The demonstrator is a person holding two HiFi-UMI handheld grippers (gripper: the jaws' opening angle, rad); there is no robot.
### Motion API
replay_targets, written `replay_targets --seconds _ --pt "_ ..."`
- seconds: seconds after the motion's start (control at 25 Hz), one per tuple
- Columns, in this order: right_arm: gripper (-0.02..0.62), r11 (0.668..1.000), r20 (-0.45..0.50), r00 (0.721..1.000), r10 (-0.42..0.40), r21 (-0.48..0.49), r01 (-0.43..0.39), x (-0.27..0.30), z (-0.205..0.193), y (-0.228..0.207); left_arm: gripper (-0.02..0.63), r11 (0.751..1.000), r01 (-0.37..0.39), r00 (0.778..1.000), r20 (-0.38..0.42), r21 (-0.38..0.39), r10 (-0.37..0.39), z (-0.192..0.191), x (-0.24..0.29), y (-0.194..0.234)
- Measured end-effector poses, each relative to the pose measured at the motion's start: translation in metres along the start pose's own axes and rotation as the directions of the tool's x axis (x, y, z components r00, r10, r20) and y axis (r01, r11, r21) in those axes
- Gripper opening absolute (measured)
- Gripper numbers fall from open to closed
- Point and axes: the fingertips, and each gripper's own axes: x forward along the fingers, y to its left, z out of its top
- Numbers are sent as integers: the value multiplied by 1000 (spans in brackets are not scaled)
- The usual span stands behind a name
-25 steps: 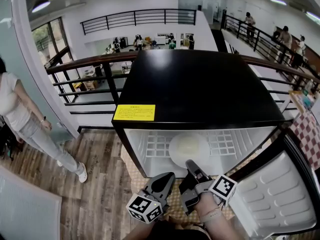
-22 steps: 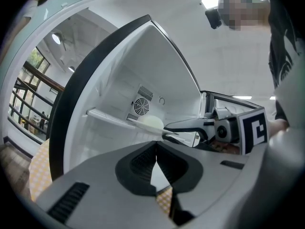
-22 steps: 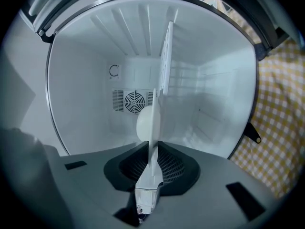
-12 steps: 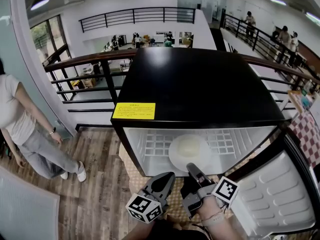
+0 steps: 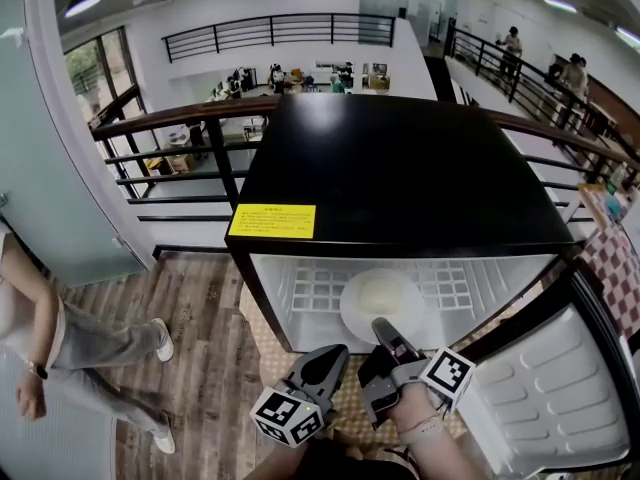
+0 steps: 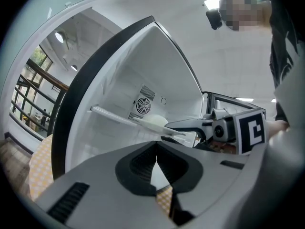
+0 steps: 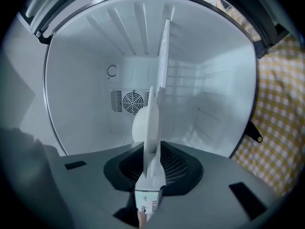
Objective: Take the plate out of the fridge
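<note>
Head view: over the last second the person at the left has walked from the railing to the lower left edge. The one plate has stayed on the single wire shelf, near that shelf's front edge and right of its middle. The right gripper reaches over the front edge of the fridge. The left gripper hangs just beside it, outside. The door stands swung wide at the right, so the whole front is open.

Left gripper view: the left gripper is clenched tip to tip on nothing. The right gripper meets the plate at the shelf's edge.

Right gripper view: the right gripper is clamped on the rim of the plate, which shows edge-on. One fan grille sits in the back wall.
</note>
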Motion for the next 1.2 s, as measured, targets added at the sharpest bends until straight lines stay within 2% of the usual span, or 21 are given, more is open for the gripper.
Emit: replay_targets --seconds 0.36,0.76,1.2 --pt "63 1000 26 1000 9 -8 -9 8 5 2 9 1000 -4 1000 -5 -7 4 -2 2 0" --pt "55 1000 -7 1000 10 -13 -10 -3 5 0 9 1000 -5 1000 -6 -10 5 -3 3 -1" --pt "57 998 53 997 56 6 -56 4 9 1 9 1000 -4 1000 -11 -12 4 -6 3 -2"
